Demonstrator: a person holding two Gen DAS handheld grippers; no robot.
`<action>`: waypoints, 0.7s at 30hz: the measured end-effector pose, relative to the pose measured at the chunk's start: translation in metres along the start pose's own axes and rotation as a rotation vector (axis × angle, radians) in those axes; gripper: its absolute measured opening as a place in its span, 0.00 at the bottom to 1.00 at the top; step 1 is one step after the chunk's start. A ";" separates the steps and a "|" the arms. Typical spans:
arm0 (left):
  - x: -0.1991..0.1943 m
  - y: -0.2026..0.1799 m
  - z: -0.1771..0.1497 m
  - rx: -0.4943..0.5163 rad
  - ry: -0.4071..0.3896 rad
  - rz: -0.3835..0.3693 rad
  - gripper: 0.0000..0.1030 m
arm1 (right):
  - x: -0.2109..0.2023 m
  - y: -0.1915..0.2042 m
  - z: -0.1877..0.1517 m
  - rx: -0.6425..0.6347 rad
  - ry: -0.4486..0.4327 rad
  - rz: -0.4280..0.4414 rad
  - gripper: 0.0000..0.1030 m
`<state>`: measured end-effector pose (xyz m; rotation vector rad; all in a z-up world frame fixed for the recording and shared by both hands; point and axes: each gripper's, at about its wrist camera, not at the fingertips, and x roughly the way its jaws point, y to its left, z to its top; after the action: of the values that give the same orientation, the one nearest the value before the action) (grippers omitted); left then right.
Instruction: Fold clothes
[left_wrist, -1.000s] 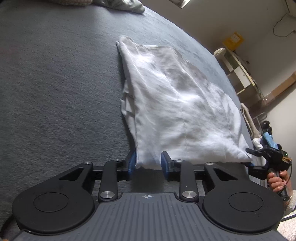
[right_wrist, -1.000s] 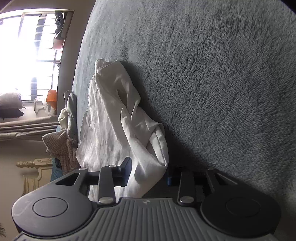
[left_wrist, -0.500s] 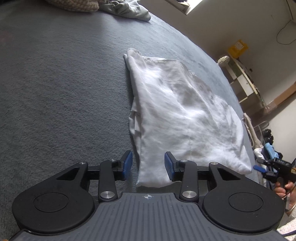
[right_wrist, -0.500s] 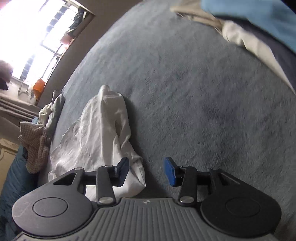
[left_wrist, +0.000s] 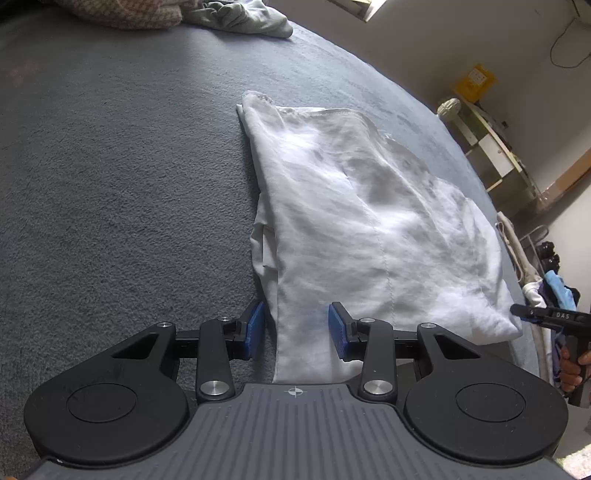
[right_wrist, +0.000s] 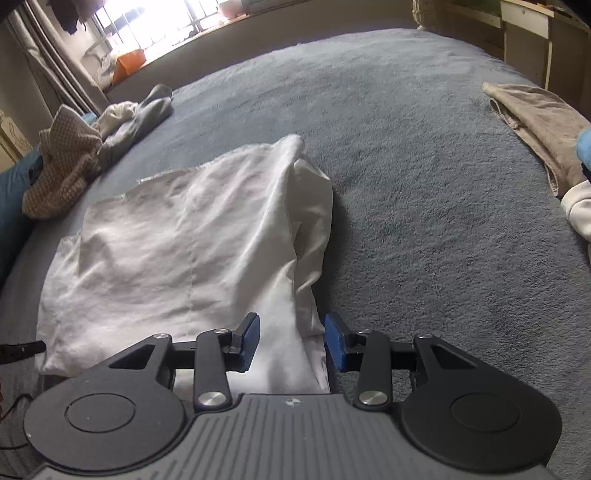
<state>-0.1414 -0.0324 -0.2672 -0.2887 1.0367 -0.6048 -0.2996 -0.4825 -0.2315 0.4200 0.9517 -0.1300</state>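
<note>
Both grippers straddle the white garment's (left_wrist: 369, 229) near corners, left gripper (left_wrist: 297, 328) spread, right gripper (right_wrist: 290, 341) closing; seemingly neither pinches yet, so grab every layer before lifting.

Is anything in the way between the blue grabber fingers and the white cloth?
No. The white cloth lies between both grippers' open fingers already: the left gripper and the right gripper, whose jaws are closing.
</note>
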 end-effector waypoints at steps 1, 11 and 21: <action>0.001 0.000 0.000 0.004 -0.003 0.000 0.37 | 0.003 0.000 -0.002 -0.004 0.016 -0.001 0.24; 0.008 0.001 0.003 0.038 -0.032 0.005 0.36 | 0.004 -0.011 -0.016 0.056 -0.006 -0.038 0.00; -0.012 0.013 0.022 -0.012 -0.068 0.011 0.37 | -0.016 -0.026 -0.002 0.128 -0.083 -0.024 0.25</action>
<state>-0.1219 -0.0162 -0.2545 -0.3121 0.9759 -0.5754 -0.3181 -0.5061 -0.2268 0.5176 0.8691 -0.2291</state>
